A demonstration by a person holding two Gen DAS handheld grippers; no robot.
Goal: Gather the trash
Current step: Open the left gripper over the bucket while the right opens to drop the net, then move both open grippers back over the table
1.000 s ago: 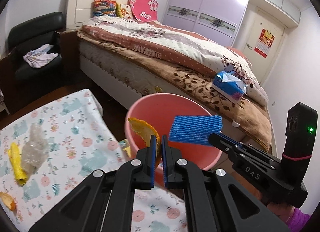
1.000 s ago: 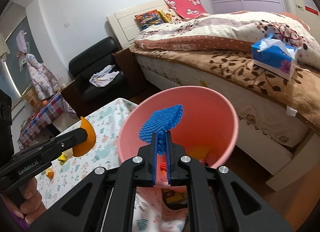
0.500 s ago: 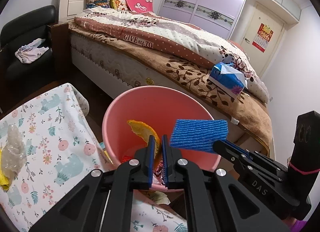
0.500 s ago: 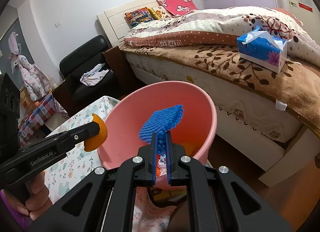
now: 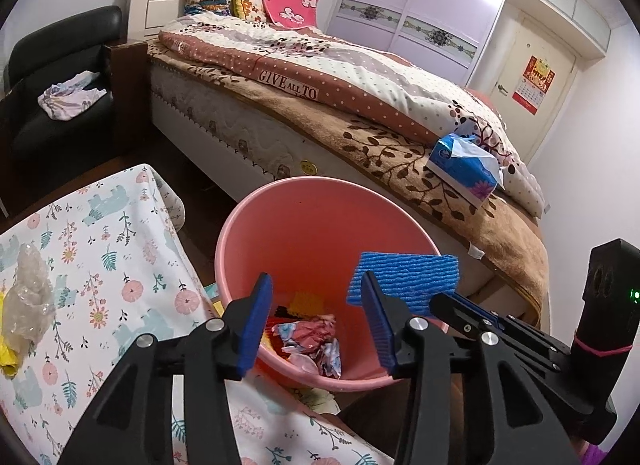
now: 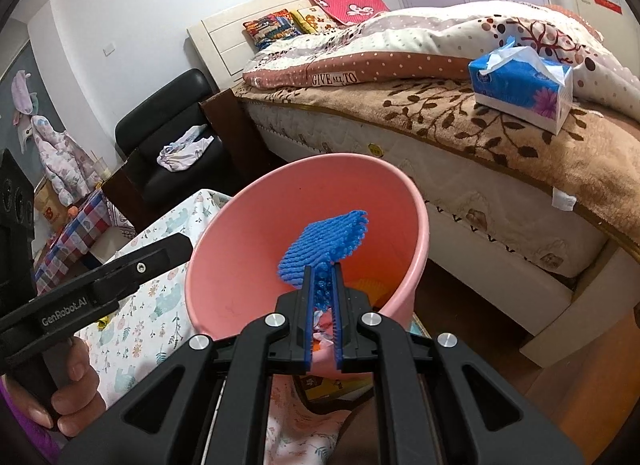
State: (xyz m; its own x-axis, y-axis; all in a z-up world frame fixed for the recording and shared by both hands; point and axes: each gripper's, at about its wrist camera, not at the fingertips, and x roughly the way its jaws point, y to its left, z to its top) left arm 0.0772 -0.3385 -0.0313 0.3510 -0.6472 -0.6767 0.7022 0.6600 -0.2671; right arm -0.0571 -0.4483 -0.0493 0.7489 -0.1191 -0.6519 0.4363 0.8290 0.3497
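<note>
A pink trash bin [image 5: 280,233] stands between the table and the bed; it also shows in the right wrist view [image 6: 248,249]. Crumpled paper and an orange-yellow peel [image 5: 306,301] lie at its bottom. My left gripper [image 5: 316,313] is open and empty above the bin's near rim. My right gripper [image 6: 322,269] is shut on a blue ribbed cloth [image 6: 324,243], held over the bin; the cloth also shows in the left wrist view [image 5: 408,279]. Clear crumpled plastic [image 5: 28,297] and a yellow scrap [image 5: 6,357] lie on the table at the left.
The table wears a floral cloth [image 5: 100,265]. A bed [image 5: 340,105] with a blue tissue box [image 5: 464,169] stands behind the bin. A black armchair [image 5: 52,85] with a cloth on it stands at the left. The wooden floor shows at the right [image 6: 580,385].
My left gripper has opened and the orange peel has dropped into the bin. Both grippers have moved closer over the bin. The right gripper still holds the blue cloth.
</note>
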